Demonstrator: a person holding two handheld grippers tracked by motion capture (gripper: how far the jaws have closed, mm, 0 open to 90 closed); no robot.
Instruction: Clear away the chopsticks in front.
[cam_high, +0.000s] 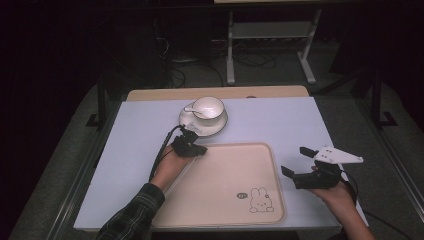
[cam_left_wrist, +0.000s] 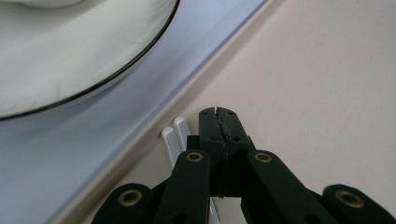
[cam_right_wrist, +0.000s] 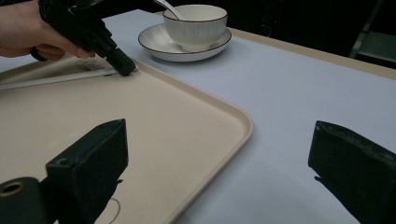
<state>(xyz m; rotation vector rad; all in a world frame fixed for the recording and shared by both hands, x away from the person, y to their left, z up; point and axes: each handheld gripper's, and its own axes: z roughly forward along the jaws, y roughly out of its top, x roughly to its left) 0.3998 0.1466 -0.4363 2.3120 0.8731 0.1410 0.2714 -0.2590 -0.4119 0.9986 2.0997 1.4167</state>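
Observation:
A beige tray (cam_high: 225, 170) lies at the near middle of the table. My left gripper (cam_high: 200, 149) rests at its far left corner, jaws shut tip to tip with nothing between them (cam_left_wrist: 219, 112). Two white chopsticks (cam_left_wrist: 175, 137) lie just inside the tray's rim, beside and under that gripper. In the right gripper view the chopsticks (cam_right_wrist: 56, 78) run along the tray's edge (cam_right_wrist: 187, 107) up to the left gripper's tip (cam_right_wrist: 125, 70). My right gripper (cam_high: 295, 161) hovers open just off the tray's right edge, empty (cam_right_wrist: 219, 140).
A white cup (cam_high: 208, 108) with a spoon (cam_high: 190, 110) stands on a dark-rimmed saucer (cam_high: 220, 126) just beyond the tray's far left corner, close to the left gripper. A rabbit drawing (cam_high: 260, 200) marks the tray's near right. Pale table mat (cam_high: 290, 125) stretches to the right.

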